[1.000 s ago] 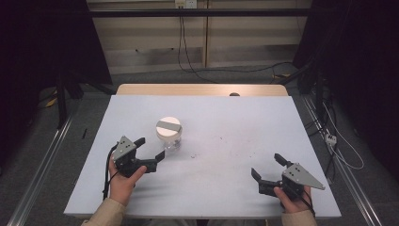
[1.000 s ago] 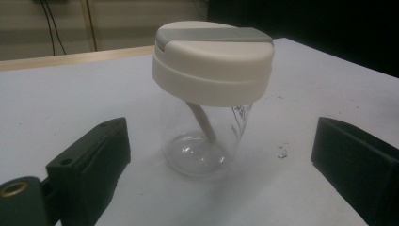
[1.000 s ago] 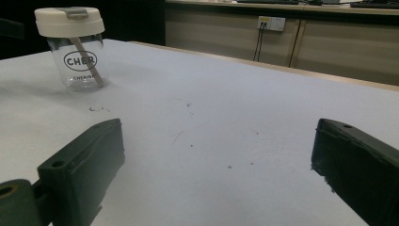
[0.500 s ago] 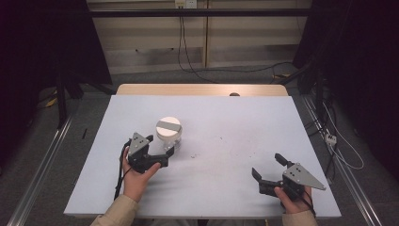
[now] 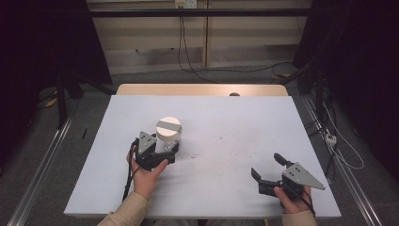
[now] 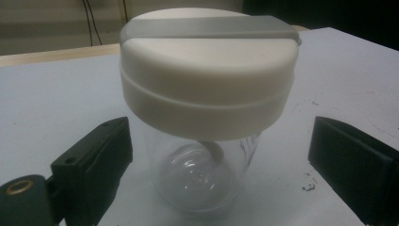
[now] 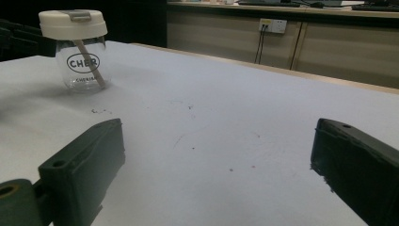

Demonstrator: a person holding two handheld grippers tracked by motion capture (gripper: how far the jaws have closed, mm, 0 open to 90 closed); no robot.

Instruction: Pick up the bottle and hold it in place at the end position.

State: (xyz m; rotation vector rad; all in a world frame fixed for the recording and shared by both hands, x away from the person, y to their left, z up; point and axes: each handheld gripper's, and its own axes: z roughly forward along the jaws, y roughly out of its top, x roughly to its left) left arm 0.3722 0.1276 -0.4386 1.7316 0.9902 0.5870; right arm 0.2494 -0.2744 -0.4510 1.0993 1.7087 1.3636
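Jar [image 5: 168,133] stood upright on the white table [image 5: 226,117], left of centre in the high view, just above the left gripper [image 5: 170,149]. Clear glass body, cream lid with a grey strip across the top.

Left gripper sat at the jar's base in the high view, held from below by the left hand [image 5: 145,174]. In the left gripper view the jar [image 6: 209,103] was in the middle of the frame, glass body between the two black jaws, lid above them. Jaws had just been closing in, but a visible gap remained on both sides, so no contact with the glass and no grip.

Right gripper [image 5: 267,169] was at lower right of the high view, well apart from the jar, resting low over the table in the right hand [image 5: 292,203]. Jaws spread wide, nothing between them. In the right gripper view the jaws framed bare tabletop [image 7: 226,132], with small dark specks on the surface.

Same view had the jar [image 7: 77,49] at upper left, far off. Black lettering on the glass, starts "CHER". A pale stick leaned at a slant inside the jar.
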